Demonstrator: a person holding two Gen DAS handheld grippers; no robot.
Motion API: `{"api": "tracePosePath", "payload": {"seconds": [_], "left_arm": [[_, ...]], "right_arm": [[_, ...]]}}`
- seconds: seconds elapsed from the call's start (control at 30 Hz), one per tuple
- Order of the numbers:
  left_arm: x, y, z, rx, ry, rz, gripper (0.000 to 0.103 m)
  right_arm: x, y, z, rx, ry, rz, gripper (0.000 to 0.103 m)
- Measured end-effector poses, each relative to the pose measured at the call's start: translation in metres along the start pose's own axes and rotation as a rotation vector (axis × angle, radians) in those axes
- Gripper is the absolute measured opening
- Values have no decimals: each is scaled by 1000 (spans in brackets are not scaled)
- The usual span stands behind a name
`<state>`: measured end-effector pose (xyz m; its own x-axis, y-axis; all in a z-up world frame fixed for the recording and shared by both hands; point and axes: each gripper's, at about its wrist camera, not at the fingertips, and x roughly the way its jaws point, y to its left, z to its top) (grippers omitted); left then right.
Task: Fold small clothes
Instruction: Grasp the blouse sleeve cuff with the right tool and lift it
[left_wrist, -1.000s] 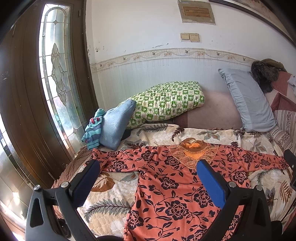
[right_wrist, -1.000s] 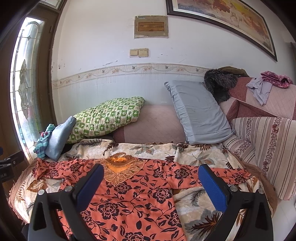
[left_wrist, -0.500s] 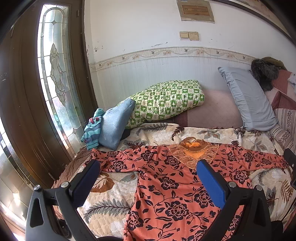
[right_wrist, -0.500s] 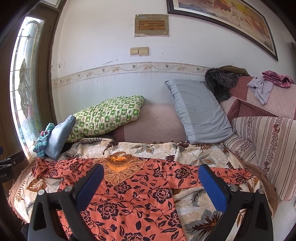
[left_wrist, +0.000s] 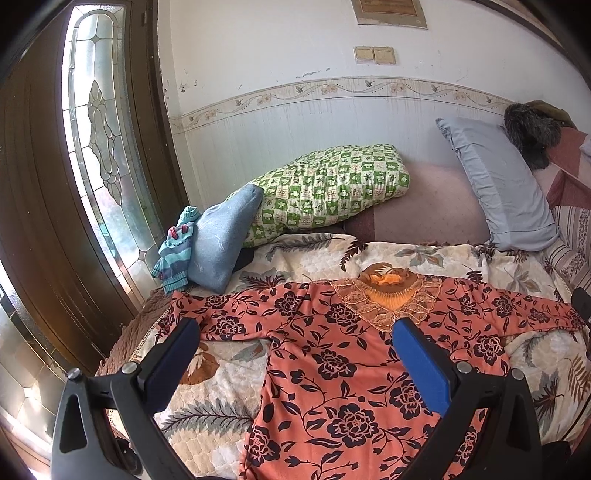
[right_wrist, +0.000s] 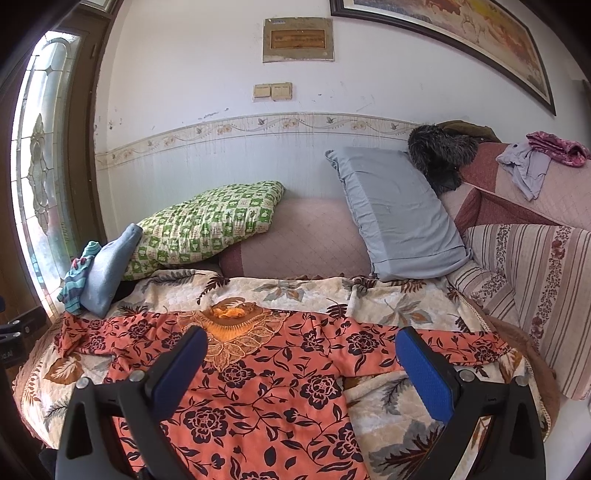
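Left wrist view: the left tool (left_wrist: 295, 343) hangs over the bed (left_wrist: 221, 369) with its blue pads spread wide, gripping nothing. An orange floral blouse (left_wrist: 332, 369) lies flat on the leaf-patterned bedspread, sleeves stretched left and right, lace collar toward the far side. From the right wrist view, the right tool (right_wrist: 299, 350) is likewise spread apart and empty above the same blouse (right_wrist: 277, 387). A green checked pillow (left_wrist: 325, 192) and a grey pillow (right_wrist: 395, 218) lean against the far wall.

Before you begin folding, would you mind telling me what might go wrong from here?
The floral top lies on a soft quilted blanket, so the open left claw or right claw might pinch blanket with fabric. Its far sleeve reaches the bed's edge and could slide off.
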<state>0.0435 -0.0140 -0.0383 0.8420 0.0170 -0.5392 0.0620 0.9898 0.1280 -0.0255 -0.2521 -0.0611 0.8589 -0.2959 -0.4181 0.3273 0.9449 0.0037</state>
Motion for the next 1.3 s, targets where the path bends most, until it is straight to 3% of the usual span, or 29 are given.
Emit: {"api": "tracePosePath", "payload": {"seconds": [0.1, 0.2, 0.33, 0.43, 0.57, 0.7, 0.83, 1.03, 1.1, 1.13, 1.17, 1.3], "left_arm": [[24, -5, -2, 2, 32, -37, 103], [74, -16, -7, -18, 144, -124, 103], [157, -38, -24, -69, 305, -192, 103], [207, -53, -37, -107, 370, -165, 103], [242, -65, -44, -135, 363, -138, 103], [256, -71, -54, -113, 332, -138, 103], [270, -78, -61, -33, 341, -119, 103], [276, -74, -61, -28, 330, -106, 103], [278, -70, -61, -36, 337, -102, 103], [279, -68, -61, -45, 340, -102, 103], [279, -65, -60, -53, 341, -100, 103], [272, -50, -56, -91, 312, -88, 103]], "right_arm": [[17, -20, -2, 15, 11, -42, 103], [39, -59, -8, 27, 30, -108, 103], [81, -150, -23, 130, 109, -161, 103], [117, -238, -41, 308, 209, -179, 103], [156, -356, -83, 698, 298, -122, 103], [176, -437, -134, 1104, 257, -82, 99], [198, -473, -159, 1223, 243, -112, 88], [228, -486, -163, 1268, 203, -226, 85], [239, -485, -162, 1254, 251, -299, 69], [242, -485, -163, 1252, 254, -304, 37], [245, -485, -166, 1270, 265, -292, 12], [233, -466, -152, 1243, 200, -307, 11]]}}
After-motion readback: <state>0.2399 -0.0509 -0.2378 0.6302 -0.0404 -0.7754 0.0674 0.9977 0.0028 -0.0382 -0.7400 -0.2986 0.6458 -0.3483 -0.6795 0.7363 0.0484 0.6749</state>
